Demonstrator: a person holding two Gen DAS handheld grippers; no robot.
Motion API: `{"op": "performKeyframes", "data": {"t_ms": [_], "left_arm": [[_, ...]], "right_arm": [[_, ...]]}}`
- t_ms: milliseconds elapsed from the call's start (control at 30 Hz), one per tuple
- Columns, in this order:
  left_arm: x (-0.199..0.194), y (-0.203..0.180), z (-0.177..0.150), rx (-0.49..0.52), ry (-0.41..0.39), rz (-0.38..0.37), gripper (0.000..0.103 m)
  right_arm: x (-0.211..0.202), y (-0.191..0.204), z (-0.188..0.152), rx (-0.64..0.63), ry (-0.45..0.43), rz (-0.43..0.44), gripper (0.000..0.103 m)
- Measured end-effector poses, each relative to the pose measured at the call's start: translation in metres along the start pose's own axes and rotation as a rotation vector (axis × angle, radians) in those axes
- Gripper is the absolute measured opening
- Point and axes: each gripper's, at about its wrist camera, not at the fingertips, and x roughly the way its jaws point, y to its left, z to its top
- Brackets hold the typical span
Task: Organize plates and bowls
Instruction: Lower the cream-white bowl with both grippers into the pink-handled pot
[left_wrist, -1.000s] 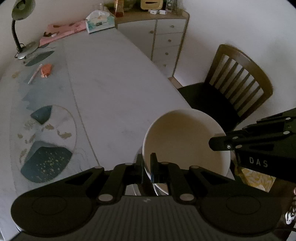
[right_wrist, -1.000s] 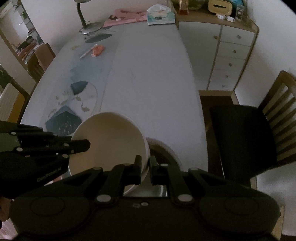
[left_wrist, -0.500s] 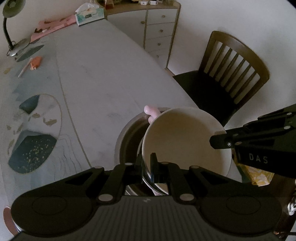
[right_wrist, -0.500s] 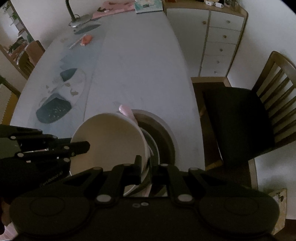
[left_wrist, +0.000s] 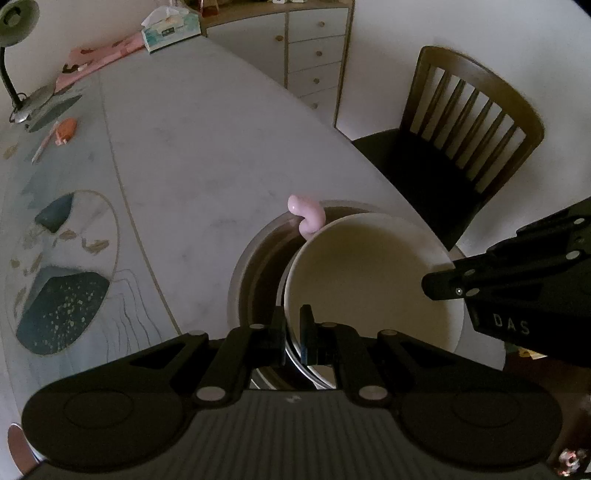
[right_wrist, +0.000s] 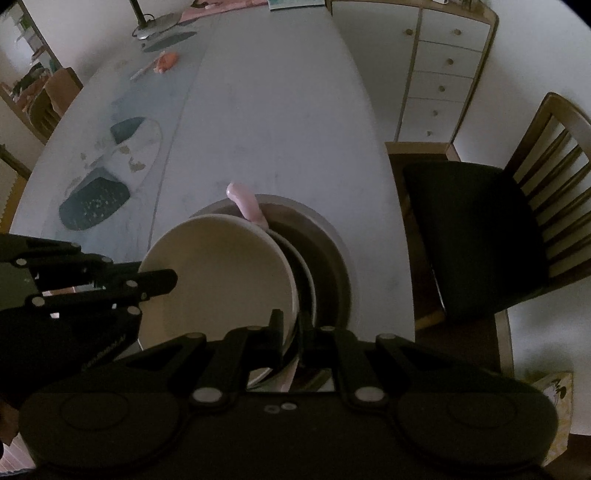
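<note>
Cream bowl (left_wrist: 373, 280), rim clamped by both grippers' jaws, over dark dish (left_wrist: 258, 266) holding pink spoon (left_wrist: 306, 218).

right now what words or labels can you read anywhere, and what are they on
"DAS": pale letters on the side of the right claw, seen from the left wrist view.
Tissue box: it carries print, too small and blurred to read.
Left claw: faint lettering on its body in the right wrist view, too dark to read.
Nothing else is readable.

Cream bowl (left_wrist: 373, 280) (tilted) above grey plate (left_wrist: 255, 266).
</note>
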Motion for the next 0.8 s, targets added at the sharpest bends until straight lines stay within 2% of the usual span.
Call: {"op": "performKeyframes", "data": {"t_ms": [133,300,467,800], "left_arm": [[0.001,-0.003,0.0,0.011,-0.01,0.017,0.006],[0.002,0.002,0.001,-0.006,-0.002,0.0,0.006],[0.002,0.012,0.002,-0.046,0.015,-0.036,0.006],[-0.012,0.024,-0.001,-0.064,-0.02,-0.073,0.006]], "right_arm": [[0.002,0.003,-0.002,-0.017,-0.003,-0.01,0.008],[0.003,0.004,-0.002,-0.011,0.002,-0.006,0.009],[0.004,0.001,0.0,0.004,0.003,0.015,0.017],[-0.007,0.0,0.002,-0.001,-0.015,0.046,0.022]]}}
